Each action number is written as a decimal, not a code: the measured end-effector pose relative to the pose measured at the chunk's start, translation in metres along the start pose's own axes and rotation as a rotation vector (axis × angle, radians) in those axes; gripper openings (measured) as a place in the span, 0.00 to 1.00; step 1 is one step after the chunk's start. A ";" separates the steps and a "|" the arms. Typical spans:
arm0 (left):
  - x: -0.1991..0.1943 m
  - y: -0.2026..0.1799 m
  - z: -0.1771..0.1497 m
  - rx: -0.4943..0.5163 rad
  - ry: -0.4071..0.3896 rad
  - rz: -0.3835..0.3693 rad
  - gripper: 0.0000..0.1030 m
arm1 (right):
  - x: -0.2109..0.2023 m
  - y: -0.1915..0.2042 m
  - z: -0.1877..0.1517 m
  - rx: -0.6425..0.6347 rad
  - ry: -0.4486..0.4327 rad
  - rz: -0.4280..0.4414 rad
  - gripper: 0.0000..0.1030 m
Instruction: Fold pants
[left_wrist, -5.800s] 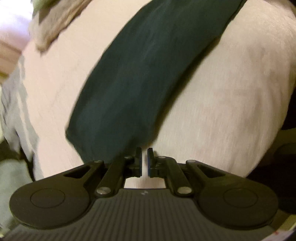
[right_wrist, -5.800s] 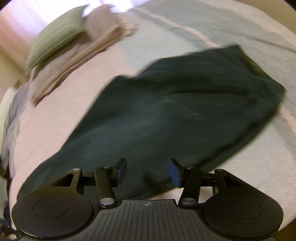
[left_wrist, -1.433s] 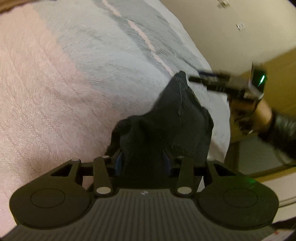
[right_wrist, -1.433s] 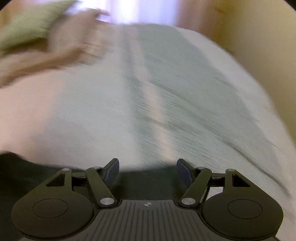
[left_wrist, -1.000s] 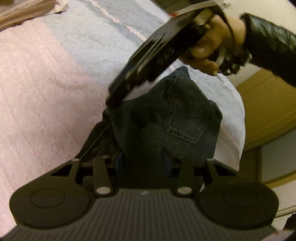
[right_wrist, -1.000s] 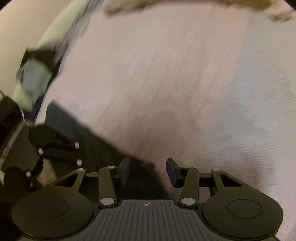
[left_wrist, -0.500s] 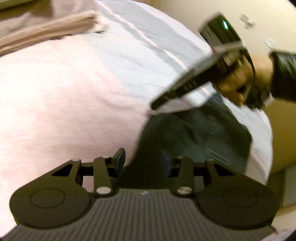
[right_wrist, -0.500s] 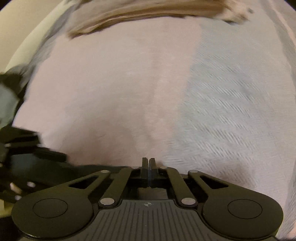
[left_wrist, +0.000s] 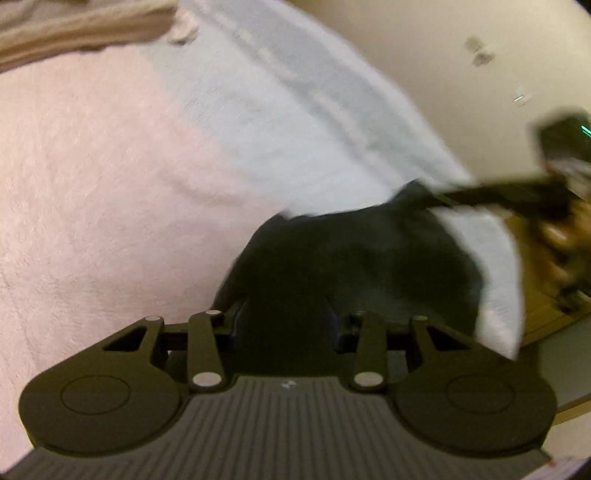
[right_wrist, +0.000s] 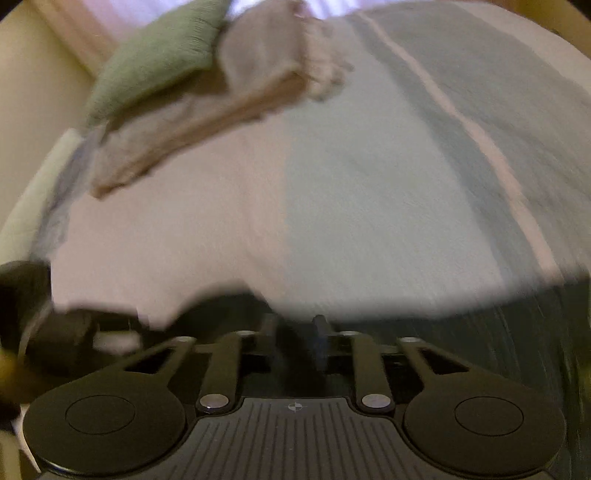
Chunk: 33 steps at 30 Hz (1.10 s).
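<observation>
Your left hand-held gripper pinches a bunched fold of the dark denim pants at the near edge of the bed; your right hand-held gripper clamps the same cloth. Beyond, pink-and-blue woven bedspread lies open up to a folded beige blanket and ribbed green pillow.

Bed with pink and pale blue-grey striped quilted cover carries: dark denim pants at near edge, folded beige blanket and green ribbed pillow at far end.
</observation>
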<state>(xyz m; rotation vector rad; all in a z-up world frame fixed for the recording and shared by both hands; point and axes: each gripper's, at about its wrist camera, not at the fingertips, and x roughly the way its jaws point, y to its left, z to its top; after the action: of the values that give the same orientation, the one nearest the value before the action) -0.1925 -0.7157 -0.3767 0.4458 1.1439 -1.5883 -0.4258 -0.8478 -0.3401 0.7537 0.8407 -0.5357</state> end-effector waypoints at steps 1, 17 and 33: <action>0.007 0.007 -0.001 -0.003 0.013 0.031 0.35 | -0.004 -0.011 -0.012 0.024 0.006 -0.022 0.40; -0.003 -0.070 -0.002 0.171 0.051 -0.001 0.35 | -0.060 -0.085 -0.100 0.347 -0.179 -0.240 0.41; 0.067 -0.124 0.020 0.366 0.145 -0.026 0.35 | -0.079 -0.144 -0.129 0.505 -0.260 -0.331 0.37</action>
<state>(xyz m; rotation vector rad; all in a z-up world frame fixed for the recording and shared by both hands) -0.3221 -0.7734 -0.3636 0.7991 0.9672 -1.8181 -0.6283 -0.8285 -0.3871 0.9824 0.5907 -1.1442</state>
